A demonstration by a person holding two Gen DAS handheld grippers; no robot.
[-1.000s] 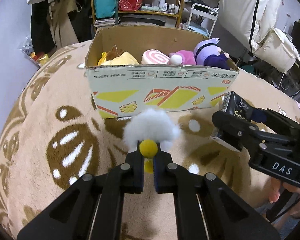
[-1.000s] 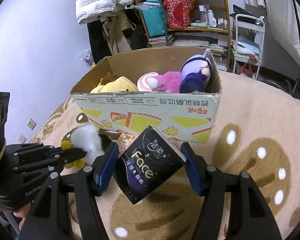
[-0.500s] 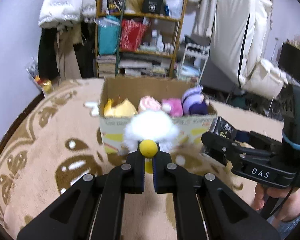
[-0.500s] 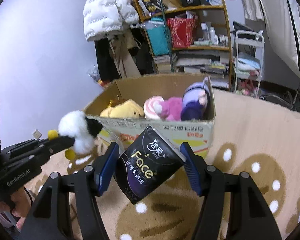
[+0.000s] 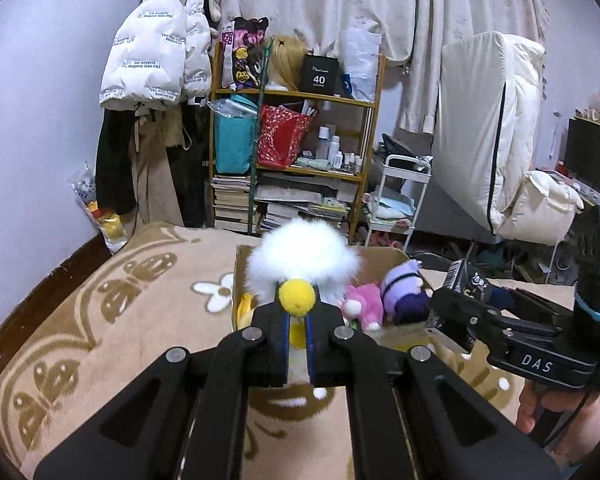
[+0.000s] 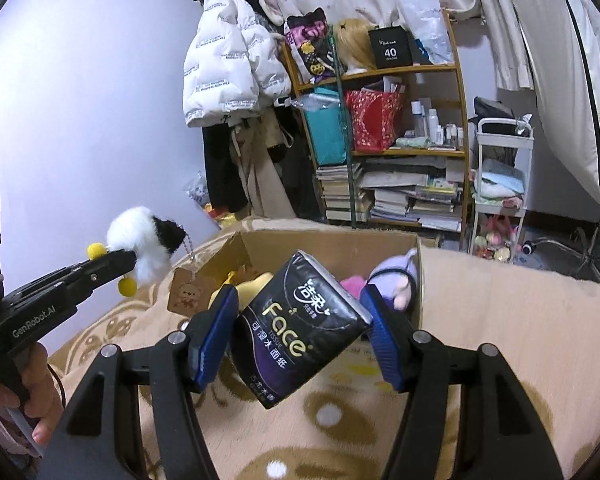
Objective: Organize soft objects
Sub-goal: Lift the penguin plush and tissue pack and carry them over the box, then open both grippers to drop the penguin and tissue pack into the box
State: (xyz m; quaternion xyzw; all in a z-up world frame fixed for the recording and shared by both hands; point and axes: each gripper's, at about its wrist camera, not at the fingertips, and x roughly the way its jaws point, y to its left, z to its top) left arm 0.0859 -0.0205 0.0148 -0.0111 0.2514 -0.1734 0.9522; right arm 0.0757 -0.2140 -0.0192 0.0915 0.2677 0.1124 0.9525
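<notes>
My left gripper is shut on a small fluffy white-and-black plush keychain with yellow pompoms, held in the air above the near side of the cardboard box. The keychain and its paper tag also show in the right wrist view, left of the box. My right gripper is shut on a black tissue pack, raised in front of the box. The box holds a pink plush, a purple plush and a yellow plush.
A beige patterned blanket covers the bed under the box. Behind it stand a cluttered wooden shelf, hanging coats, a white cart and a white duvet.
Both grippers have risen with their loads. The keychain went from in front of the box's side up above its rim; the tissue pack also lifted toward the box opening.
</notes>
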